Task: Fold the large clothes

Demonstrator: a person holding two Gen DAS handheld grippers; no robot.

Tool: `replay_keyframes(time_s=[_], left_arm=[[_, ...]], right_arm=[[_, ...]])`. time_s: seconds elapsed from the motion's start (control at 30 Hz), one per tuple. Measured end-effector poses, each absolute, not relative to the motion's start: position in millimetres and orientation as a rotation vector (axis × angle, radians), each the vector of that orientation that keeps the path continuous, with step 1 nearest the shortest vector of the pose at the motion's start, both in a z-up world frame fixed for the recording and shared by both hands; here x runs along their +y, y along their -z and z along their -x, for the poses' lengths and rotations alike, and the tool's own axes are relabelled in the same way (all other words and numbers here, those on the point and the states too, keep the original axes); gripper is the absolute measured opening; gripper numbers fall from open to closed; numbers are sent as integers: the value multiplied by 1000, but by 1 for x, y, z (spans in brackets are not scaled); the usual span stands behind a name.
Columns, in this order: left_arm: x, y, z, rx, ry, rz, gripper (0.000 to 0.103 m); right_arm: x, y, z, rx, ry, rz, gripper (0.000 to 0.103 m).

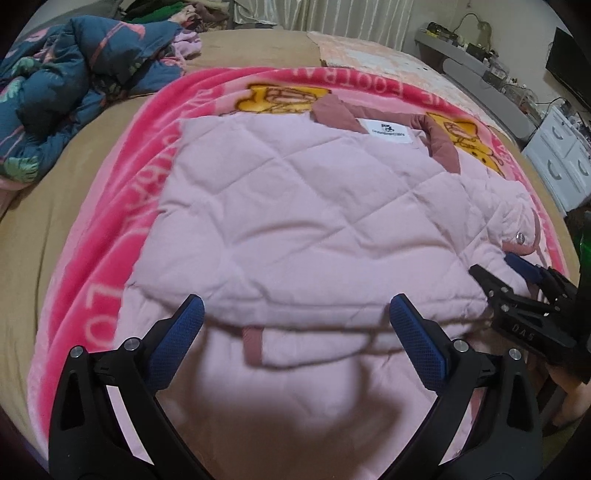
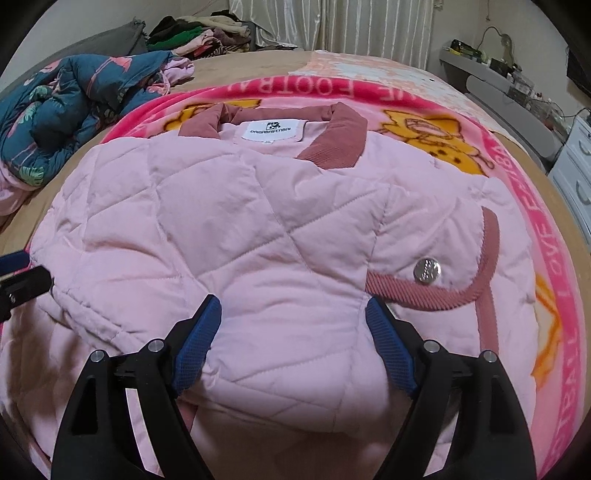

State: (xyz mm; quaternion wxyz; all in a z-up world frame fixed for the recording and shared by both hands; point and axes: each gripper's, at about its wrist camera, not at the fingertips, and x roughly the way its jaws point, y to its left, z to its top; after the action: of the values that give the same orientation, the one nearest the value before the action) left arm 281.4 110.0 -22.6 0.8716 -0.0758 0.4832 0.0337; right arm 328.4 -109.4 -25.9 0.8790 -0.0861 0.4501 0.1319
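Both grippers hang over the near edge of a pink quilted jacket (image 2: 229, 229) that lies spread on a bright pink blanket (image 1: 122, 155) on the bed. Seen from its own camera, the left gripper (image 1: 295, 315) has its jaws spread wide, blue pads apart, with the folded lower edge of the jacket beneath the gap; neither pad presses on the cloth. The right gripper (image 2: 293, 314) also stands wide open, its blue-padded fingers (image 2: 195, 343) on either side of a puffed bulge of the jacket's front, and whether they brush the fabric cannot be told. In the left view the right gripper appears at the right edge, low by the jacket's cuff.

Just beyond the right gripper, a cuff (image 2: 443, 280) trimmed in dusty-rose corduroy lies across the jacket, with a silver snap button (image 2: 427, 271) on it. Farther up, the rose collar (image 2: 332, 144) lies open around a white label (image 2: 270, 131).

Printed on the blanket are yellow cartoon figures and white lettering. To the left, well apart from the jacket, a dark blue floral quilt (image 1: 62, 85) sits crumpled on the tan bedsheet (image 1: 22, 236). A stack of folded clothes (image 2: 199, 35) lies at the far end before pale curtains (image 2: 343, 26).
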Motion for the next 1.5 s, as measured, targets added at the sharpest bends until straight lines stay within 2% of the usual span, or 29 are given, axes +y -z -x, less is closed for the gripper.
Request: replay_keyframes(time_s=[0.37,0.43,0.47,0.73,0.8,1.5], left_arm=[[111,5,-247,964,-80,186,94],[110,2,-243,957,-75,194,94],[110,-1,-240,951,-71,198,94],[105,-17,-222,913,-46,237,94],[103,-21,-218,907,-40,230,94],[86,-60,-175,819,-12,197,94]], right_arm=[[-123,10,-300,911,-302,110,82],[-129,2,-292,897,-321,85,85],[-132,-2,-286,891,-335,68,90],[-152,-30,-247,850,-363,-4,92],[-156,-37,-240,842,-360,-12,99],[-170,-91,-187,735,-395,-39,99]])
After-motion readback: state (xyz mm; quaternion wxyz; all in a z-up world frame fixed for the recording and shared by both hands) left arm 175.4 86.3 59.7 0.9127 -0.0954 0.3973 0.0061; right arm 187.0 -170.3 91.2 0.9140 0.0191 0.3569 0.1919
